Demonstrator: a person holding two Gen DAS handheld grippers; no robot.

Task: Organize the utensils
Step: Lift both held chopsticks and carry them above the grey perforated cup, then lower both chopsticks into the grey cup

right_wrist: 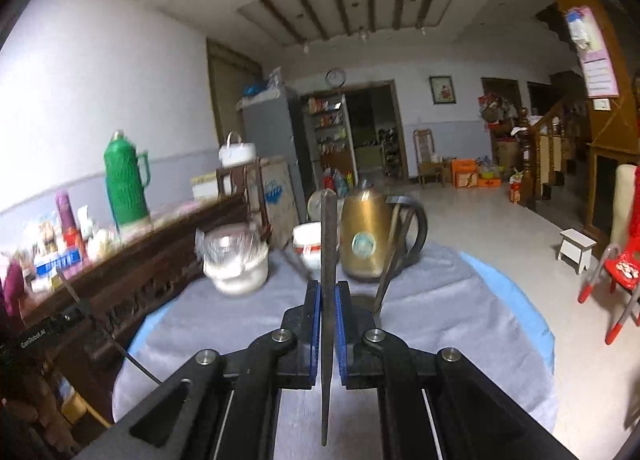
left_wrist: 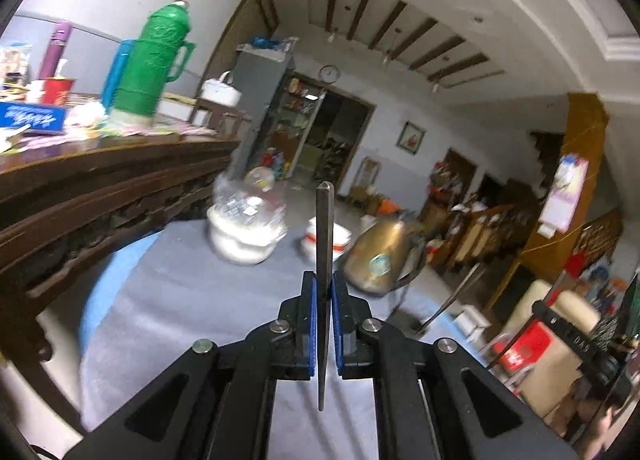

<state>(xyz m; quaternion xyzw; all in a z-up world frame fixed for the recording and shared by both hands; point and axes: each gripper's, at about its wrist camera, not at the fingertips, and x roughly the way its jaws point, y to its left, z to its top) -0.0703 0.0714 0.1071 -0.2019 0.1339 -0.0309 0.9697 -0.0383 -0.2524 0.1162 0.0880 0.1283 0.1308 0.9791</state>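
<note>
My left hand-held gripper point(left_wrist: 324, 292) is clamped on a thin metal utensil handle point(left_wrist: 322, 244); my right hand-held gripper point(right_wrist: 328, 300) likewise pinches its own utensil point(right_wrist: 328, 236); both project ahead; judged light, stiff, slippery; grip mid-shaft.

What we cannot make out across the two wrist views

In the left wrist view, motion blur smears the clear-lidded white container point(left_wrist: 245, 226) and the brass kettle point(left_wrist: 378, 258), so we cannot read the kettle's round label. The utensil point(left_wrist: 322, 292) clamped in the left gripper point(left_wrist: 323, 284) shows us only its thin edge, so we cannot tell what kind it is. The right gripper point(left_wrist: 568, 330) is cut off by the right edge. In the right wrist view, the second utensil point(right_wrist: 327, 300) is likewise edge-on, the sideboard clutter point(right_wrist: 60, 244) is blurred, and shelf goods point(right_wrist: 330, 128) beyond are too small to identify.
</note>
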